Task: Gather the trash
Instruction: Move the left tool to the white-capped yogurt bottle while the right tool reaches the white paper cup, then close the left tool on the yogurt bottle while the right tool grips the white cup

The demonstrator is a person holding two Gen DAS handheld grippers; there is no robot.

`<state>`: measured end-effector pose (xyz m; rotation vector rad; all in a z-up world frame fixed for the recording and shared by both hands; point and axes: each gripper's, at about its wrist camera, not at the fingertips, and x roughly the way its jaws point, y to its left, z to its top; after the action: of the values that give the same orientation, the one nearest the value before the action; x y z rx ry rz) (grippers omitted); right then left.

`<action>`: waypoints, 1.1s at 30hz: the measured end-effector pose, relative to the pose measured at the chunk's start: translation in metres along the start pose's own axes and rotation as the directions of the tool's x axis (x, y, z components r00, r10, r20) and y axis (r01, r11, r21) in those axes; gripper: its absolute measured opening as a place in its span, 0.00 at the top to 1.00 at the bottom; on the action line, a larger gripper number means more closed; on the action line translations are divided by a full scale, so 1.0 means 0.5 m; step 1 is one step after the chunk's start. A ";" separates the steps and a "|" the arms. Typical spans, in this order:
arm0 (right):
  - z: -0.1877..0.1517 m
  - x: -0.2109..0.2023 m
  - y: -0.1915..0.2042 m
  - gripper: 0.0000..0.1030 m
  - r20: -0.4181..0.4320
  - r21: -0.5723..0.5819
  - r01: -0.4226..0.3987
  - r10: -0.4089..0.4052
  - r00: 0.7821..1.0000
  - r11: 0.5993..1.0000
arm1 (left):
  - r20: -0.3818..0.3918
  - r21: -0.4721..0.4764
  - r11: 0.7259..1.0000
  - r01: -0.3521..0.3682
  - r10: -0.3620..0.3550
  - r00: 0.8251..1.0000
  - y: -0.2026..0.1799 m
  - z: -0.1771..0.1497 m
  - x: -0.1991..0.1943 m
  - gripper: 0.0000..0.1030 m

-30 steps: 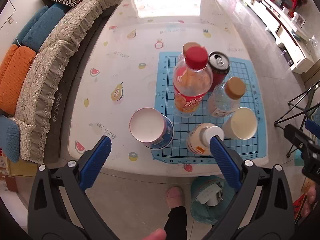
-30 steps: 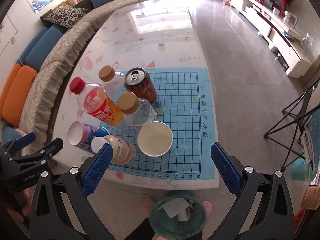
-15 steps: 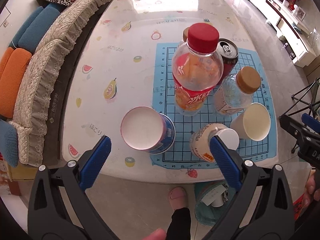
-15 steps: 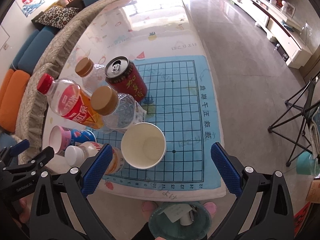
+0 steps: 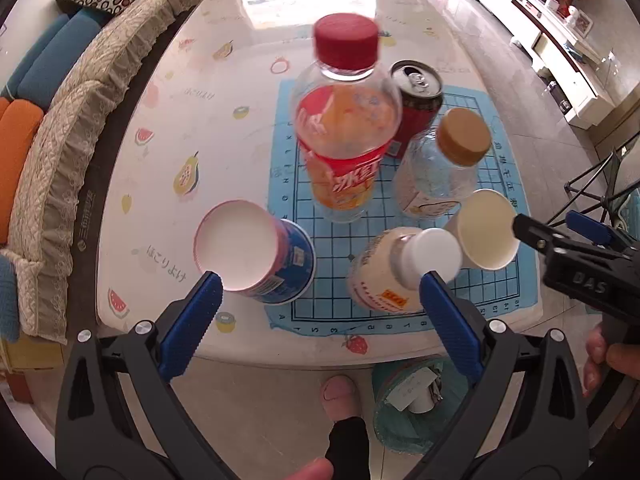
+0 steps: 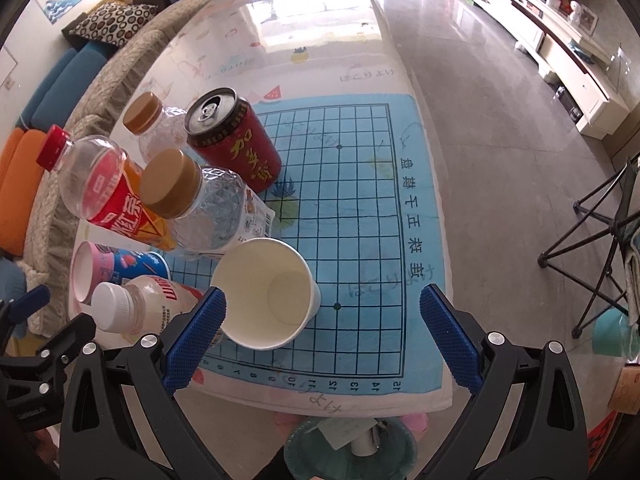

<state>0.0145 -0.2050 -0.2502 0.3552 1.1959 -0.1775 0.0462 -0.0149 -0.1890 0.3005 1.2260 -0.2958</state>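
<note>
The bench point(image 5: 208, 128) carries a fruit-print cover, with a sofa point(image 5: 80, 92) running along its left edge. A blue grid mat point(image 6: 360, 208) lies at the near right corner of the bench, reaching the near edge. On the floor just below that near edge stands a teal trash bin point(image 6: 304, 452) holding paper scraps.

The trash stands clustered on the left part of the mat. The tallest piece is an orange drink bottle with a red cap point(image 5: 346, 132), upright. Behind it and touching it stands an opened red can point(image 6: 234, 140). To the right of the orange drink bottle is a clear bottle with a brown cap point(image 5: 440, 172), and a second brown-capped clear bottle point(image 6: 154, 128) shows in the right wrist view beside the can. Closer to the near edge, a pink-and-blue cup point(image 5: 256, 252) sits half off the left edge of the mat. Next to it stands a white-capped milk drink bottle point(image 5: 396, 272). A white paper cup point(image 6: 268, 292), empty, stands just right of that bottle.

The left gripper point(image 5: 318, 316) hovers over the near edge, jaws wide apart, holding nothing, between the pink-and-blue cup and the milk drink bottle. The right gripper point(image 6: 322, 330) is likewise spread wide and empty, its left finger point(image 6: 196, 334) close beside the paper cup.
</note>
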 end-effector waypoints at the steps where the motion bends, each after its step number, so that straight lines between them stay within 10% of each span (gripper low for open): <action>1: 0.000 0.002 -0.001 0.09 -0.003 0.002 -0.001 0.001 1.000 1.000 | 0.004 0.007 1.000 -0.009 0.009 1.000 -0.003 0.000 -0.002 0.06; 25: -0.003 0.132 -0.007 0.92 -0.160 -0.033 -0.051 0.045 0.986 0.998 | 0.011 0.003 0.998 0.057 -0.057 0.998 -0.072 0.001 0.048 0.06; 33: -0.007 0.134 -0.015 0.96 -0.163 -0.044 -0.088 0.080 0.983 0.995 | -0.008 -0.025 0.995 0.096 -0.096 0.995 -0.088 0.003 0.082 0.25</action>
<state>0.0331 -0.2072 -0.3149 0.3797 1.3402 -0.0448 0.0437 -0.0585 -0.2303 0.2223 1.2547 -0.3626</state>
